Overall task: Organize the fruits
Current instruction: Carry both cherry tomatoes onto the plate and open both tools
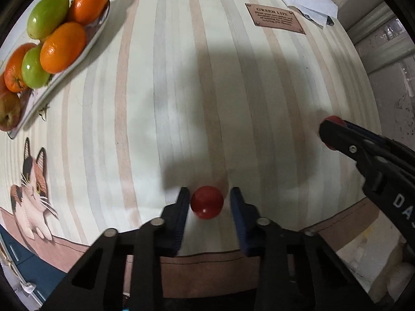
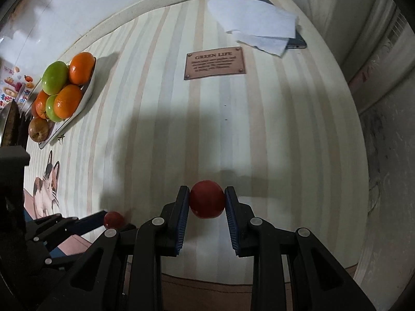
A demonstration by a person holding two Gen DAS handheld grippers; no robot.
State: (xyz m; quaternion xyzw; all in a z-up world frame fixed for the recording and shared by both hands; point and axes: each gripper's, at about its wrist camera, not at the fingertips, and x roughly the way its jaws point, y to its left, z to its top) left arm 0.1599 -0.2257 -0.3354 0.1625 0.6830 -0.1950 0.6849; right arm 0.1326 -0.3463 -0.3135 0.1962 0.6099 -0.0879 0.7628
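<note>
My left gripper [image 1: 208, 195] points down at the striped tablecloth with a small red tomato [image 1: 207, 202] between its blue pads; the left pad touches it and the right pad stands a hair off. It reads as shut on the tomato. My right gripper [image 2: 206, 193] is shut on a somewhat larger red tomato [image 2: 207, 199], both pads pressing its sides. The left wrist view shows the right gripper [image 1: 332, 132] at the right. A white plate [image 1: 99, 27] at the upper left holds oranges [image 1: 63, 48], green fruits [image 1: 48, 15] and a brownish apple [image 1: 9, 112].
A white tissue [image 2: 255, 23] covers a phone [image 2: 297, 42] at the far end. A printed brown label [image 2: 214, 63] and a cat picture [image 2: 46, 189] mark the cloth. The table's front edge [image 1: 207, 261] lies close under both grippers; a wall runs along the right.
</note>
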